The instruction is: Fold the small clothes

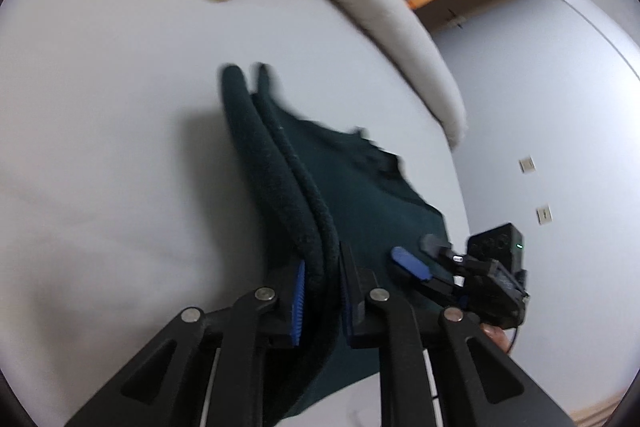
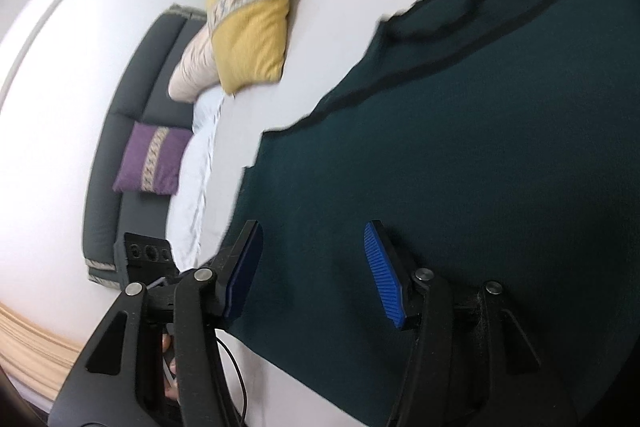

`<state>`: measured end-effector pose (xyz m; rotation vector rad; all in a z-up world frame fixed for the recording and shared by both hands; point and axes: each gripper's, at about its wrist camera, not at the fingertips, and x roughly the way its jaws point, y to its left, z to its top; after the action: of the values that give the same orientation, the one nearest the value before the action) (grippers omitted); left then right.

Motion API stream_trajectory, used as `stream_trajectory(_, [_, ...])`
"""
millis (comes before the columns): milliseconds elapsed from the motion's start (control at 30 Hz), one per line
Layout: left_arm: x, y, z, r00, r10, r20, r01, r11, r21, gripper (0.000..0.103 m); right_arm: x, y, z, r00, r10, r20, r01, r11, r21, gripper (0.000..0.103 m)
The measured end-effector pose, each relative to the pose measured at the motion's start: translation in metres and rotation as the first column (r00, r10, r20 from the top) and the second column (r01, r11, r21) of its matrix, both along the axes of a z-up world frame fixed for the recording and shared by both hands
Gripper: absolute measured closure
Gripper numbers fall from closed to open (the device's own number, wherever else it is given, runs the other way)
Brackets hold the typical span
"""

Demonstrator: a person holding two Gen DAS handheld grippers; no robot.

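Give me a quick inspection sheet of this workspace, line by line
Surface: white bed sheet, lightly creased.
Job's things: dark green garment, partly lifted, thick hem doubled.
Clutter: yellow cushion, purple cushion, beige pillow.
Grippers: left gripper jaws shut on the hem; right gripper jaws open over the garment.
Cables: thin black cable beneath the right gripper.
Surroundings: grey headboard, white wall, wall plates.

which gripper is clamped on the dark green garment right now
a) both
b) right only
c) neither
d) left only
d) The left gripper has its blue pads pressed on a thick folded edge of the dark green garment, while the right gripper hangs over the cloth with its jaws wide apart and nothing between them.
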<state>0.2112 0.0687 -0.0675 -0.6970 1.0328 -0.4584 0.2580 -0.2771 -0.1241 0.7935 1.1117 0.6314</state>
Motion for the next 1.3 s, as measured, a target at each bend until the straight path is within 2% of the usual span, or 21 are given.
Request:
stream_trajectory(100, [0.011,-0.062,0.017,0.995,-0.091,0.044,0.09,0.996,0.022,0.088,-0.001,-0.044,0.001,0.998,-0.053,-0.028,0.053,0.998,0.035,0.05])
stream_trajectory(167, [0.017,-0.113,0.016,0.985,-0.164,0.05,0.163,0.986,0.035,0.088,-0.002,-0.071,0.0,0.996,-0.081,-0.042,0.084,0.994,0.065,0.05])
stream_trajectory(267, [0.023,-0.165,-0.009,0.973,-0.229,0.018,0.228,0.973,0.029,0.087,-0.003,-0.097,-0.005,0.992,-0.11,-0.058,0.116,0.987,0.11,0.052])
stream_trajectory(333, [0.023,-0.177,-0.028,0.97,-0.244,-0.02,0.244,0.97,-0.01,0.084,-0.005,-0.111,-0.013,0.988,-0.13,-0.079,0.139,0.984,0.116,0.052])
stream_trajectory(433, [0.012,-0.172,-0.035,0.968,-0.249,-0.024,0.246,0.965,-0.087,0.083,-0.005,-0.119,-0.021,0.988,-0.122,-0.09,0.135,0.98,0.145,0.052])
stream_trajectory(533, [0.0,-0.156,-0.018,0.97,-0.242,0.005,0.241,0.965,-0.101,0.067,-0.001,-0.112,-0.018,0.989,-0.117,-0.085,0.126,0.985,0.114,0.052])
stream_trajectory(567, [-0.005,-0.148,-0.01,0.971,-0.234,0.039,0.237,0.964,-0.116,0.066,-0.001,-0.111,-0.017,0.989,-0.118,-0.088,0.127,0.987,0.101,0.051])
stream_trajectory(700, [-0.016,-0.115,0.008,0.978,-0.18,0.105,0.189,0.979,-0.081,0.066,-0.001,-0.097,-0.012,0.989,-0.11,-0.1,0.113,0.993,0.02,0.051])
stream_trajectory(767, [-0.017,-0.105,0.001,0.983,-0.158,0.091,0.163,0.985,-0.05,0.066,0.0,-0.092,-0.007,0.989,-0.102,-0.109,0.1,0.995,-0.021,0.051])
stream_trajectory(867, [-0.019,-0.096,-0.019,0.989,-0.144,0.046,0.146,0.988,-0.053,0.066,-0.001,-0.082,-0.001,0.988,-0.084,-0.131,0.074,0.994,-0.076,0.052])
stream_trajectory(1000, [-0.024,-0.107,-0.033,0.985,-0.168,0.032,0.169,0.985,-0.046,0.066,0.0,-0.057,0.005,0.988,-0.04,-0.148,0.017,0.988,-0.153,0.053])
stream_trajectory(1033, [-0.029,-0.111,-0.034,0.984,-0.174,0.036,0.176,0.984,-0.037,0.066,0.0,-0.053,0.006,0.989,-0.038,-0.145,0.013,0.985,-0.171,0.056])
stream_trajectory(1100, [-0.031,-0.114,-0.034,0.983,-0.18,0.038,0.181,0.983,-0.031,0.066,0.001,-0.046,0.006,0.989,-0.042,-0.143,0.012,0.979,-0.205,0.075])
stream_trajectory(1133, [-0.032,-0.114,-0.034,0.983,-0.18,0.04,0.182,0.983,-0.029,0.066,0.001,-0.045,0.004,0.988,-0.044,-0.145,0.013,0.978,-0.211,0.079])
stream_trajectory(1167, [-0.032,-0.114,-0.033,0.983,-0.18,0.043,0.181,0.983,-0.025,0.066,-0.001,-0.045,0.003,0.989,-0.046,-0.143,0.014,0.976,-0.215,0.086])
stream_trajectory(1300, [-0.034,-0.111,-0.029,0.982,-0.18,0.049,0.181,0.983,-0.014,0.066,-0.009,-0.051,0.007,0.994,-0.05,-0.098,0.026,0.972,-0.233,0.092])
